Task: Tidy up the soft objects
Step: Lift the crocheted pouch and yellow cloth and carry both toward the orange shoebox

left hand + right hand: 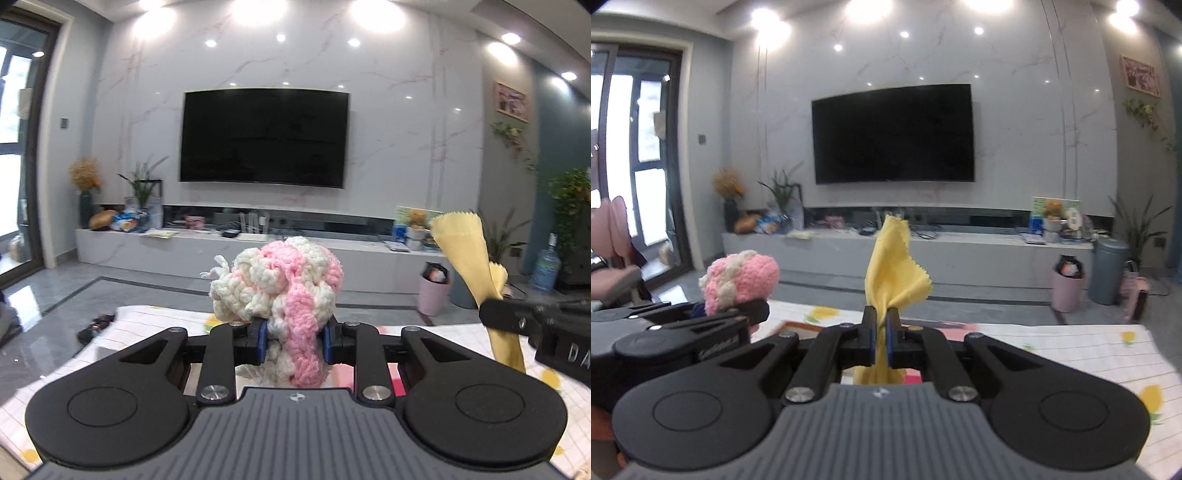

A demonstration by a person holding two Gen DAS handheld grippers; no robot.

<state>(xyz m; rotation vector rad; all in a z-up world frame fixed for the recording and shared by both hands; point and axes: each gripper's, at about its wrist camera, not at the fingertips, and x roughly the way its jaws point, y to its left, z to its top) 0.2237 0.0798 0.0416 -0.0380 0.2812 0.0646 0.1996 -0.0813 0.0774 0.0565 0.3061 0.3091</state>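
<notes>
Both grippers hold soft things above the checked surface (1071, 347): left gripper (294, 341) jaws clamp a pink-and-white yarn bundle (280, 284), right gripper (881, 341) jaws pinch a yellow cloth (894, 266); carrying underway, a place to set them down seems needed next.

A pink-and-cream chunky crocheted yarn bundle (284, 291); a plain pale-yellow pinked-edge cloth (892, 273); a white checked tablecloth (1071, 354) printed with yellow lemons; far, a black television screen (264, 136).

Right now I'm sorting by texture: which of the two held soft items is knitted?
The pink-and-white chunky yarn bundle in the left claw; the thin yellow cloth is flat fabric.
</notes>
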